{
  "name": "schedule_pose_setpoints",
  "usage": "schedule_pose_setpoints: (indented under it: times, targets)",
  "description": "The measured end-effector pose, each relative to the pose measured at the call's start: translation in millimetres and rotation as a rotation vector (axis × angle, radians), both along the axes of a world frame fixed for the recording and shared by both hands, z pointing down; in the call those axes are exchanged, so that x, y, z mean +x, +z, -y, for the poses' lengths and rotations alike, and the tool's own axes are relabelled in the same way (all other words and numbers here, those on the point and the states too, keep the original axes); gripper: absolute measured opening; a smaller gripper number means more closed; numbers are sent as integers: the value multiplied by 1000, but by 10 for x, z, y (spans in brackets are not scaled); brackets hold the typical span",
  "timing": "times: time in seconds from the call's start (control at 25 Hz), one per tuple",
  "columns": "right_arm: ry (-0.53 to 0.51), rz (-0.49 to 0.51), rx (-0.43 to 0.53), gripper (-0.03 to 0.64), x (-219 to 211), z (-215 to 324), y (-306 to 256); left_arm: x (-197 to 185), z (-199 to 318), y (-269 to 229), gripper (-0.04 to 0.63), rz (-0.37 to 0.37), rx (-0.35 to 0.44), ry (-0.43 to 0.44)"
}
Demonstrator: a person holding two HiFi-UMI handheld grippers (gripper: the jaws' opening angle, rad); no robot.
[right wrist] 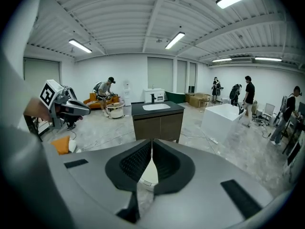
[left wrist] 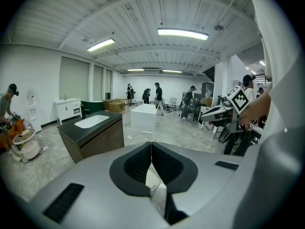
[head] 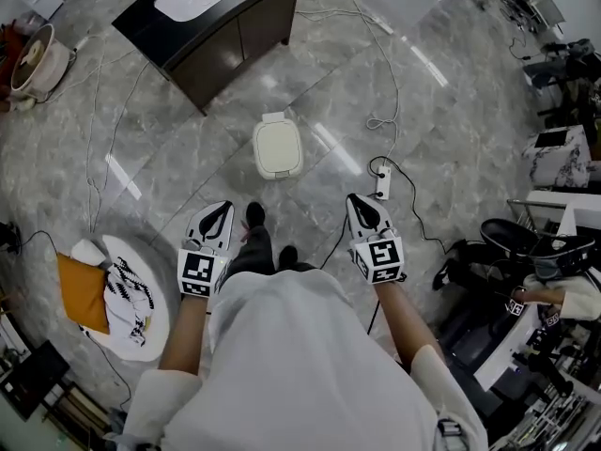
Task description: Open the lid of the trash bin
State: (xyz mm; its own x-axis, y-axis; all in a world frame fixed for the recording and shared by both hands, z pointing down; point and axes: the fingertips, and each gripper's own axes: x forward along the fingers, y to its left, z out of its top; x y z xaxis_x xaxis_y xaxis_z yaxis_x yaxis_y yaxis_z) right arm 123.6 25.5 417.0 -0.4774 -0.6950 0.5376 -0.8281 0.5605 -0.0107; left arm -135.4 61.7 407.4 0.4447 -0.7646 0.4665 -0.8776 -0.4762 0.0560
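Both sets of jaws were closed, empty | left gripper and right gripper hung apart at waist level | white trash bin stood on the floor, lid shut, straight ahead between them | left looked marginally nearer.

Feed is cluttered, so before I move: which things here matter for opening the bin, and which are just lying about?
For the job: trash bin, closed; left tongs and right tongs, both shut and empty.
Lying about: power strip, sink cabinet, orange cushion.
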Motion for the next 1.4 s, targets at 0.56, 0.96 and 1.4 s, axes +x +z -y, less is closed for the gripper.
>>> schedule_pose_setpoints:
  times: [0.56,0.96,1.4]
  targets:
    - [43,-59,-89,34,-431,552,324,-384,780,430,18,22,-105,136]
    - [89,-82,-139,34,-491,634,559,-317,909,813,18,26,-183,233]
    - [28,-88,-227,34,-481,596,840,66,1014,1129,18,14,-225,292]
